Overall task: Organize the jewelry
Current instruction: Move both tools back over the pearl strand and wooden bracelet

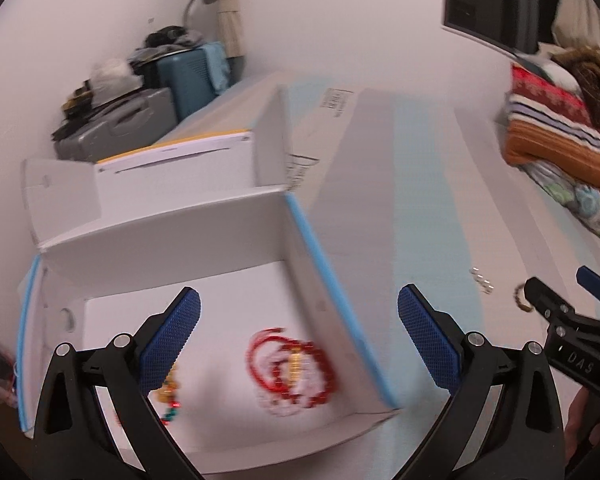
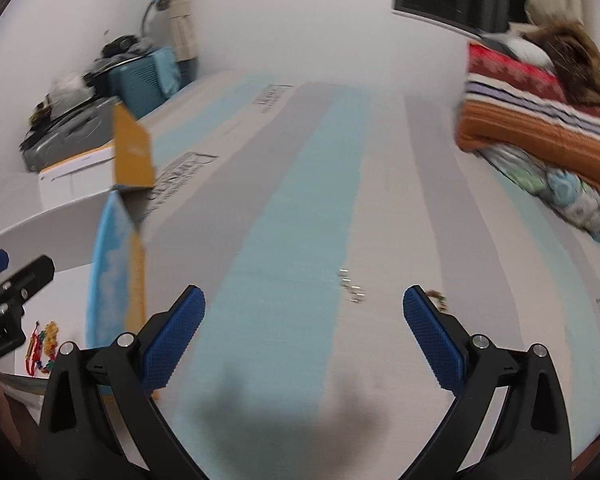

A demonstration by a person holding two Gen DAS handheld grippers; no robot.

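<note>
Both grippers, left (image 1: 299, 336) over the box (image 1: 332, 280) holding red bracelets (image 1: 292, 368), right (image 2: 304, 336), have jaws spread, empty.

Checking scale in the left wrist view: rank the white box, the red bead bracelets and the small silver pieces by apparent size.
1. white box
2. red bead bracelets
3. small silver pieces, though they lie farther away, blurred.

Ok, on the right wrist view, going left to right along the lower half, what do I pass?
Left claw → colourful beaded jewelry inside the open box → light blue stripe on the surface → small silver pieces → gold-coloured bracelet, partly hidden behind the right claw's finger.
</note>
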